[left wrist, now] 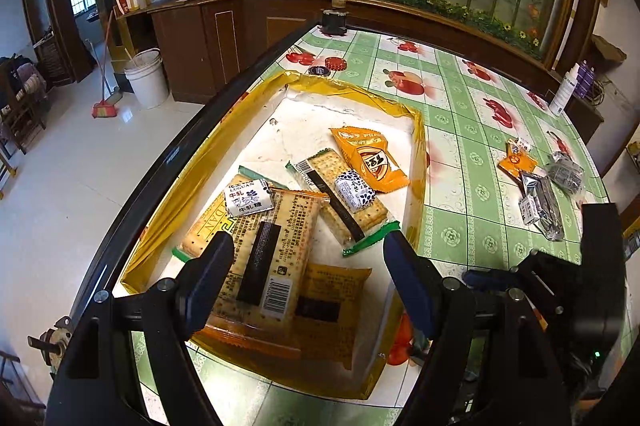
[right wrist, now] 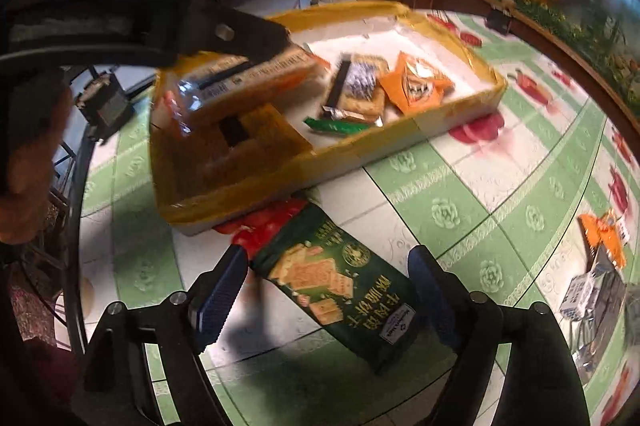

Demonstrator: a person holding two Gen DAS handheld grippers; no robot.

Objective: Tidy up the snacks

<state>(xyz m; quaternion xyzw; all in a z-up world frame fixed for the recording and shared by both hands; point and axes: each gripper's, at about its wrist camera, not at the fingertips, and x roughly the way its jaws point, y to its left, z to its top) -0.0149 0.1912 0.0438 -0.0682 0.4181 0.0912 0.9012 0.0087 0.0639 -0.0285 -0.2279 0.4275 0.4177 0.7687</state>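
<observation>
Yellow tray (left wrist: 418, 130): cracker packs (left wrist: 276, 246), orange pouch (left wrist: 370, 158), two milk candies (left wrist: 248, 198) are held inside. Green pack (right wrist: 340, 282) is straddled beside tray by wide right tongs (right wrist: 328, 290); left tongs (left wrist: 308, 262) wide, empty.

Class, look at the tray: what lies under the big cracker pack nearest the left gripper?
Under the cracker pack lies an amber packet, its right part showing. A green-edged packet peeks out at its far end. A candy rests on top. Anything else beneath is covered.
</observation>
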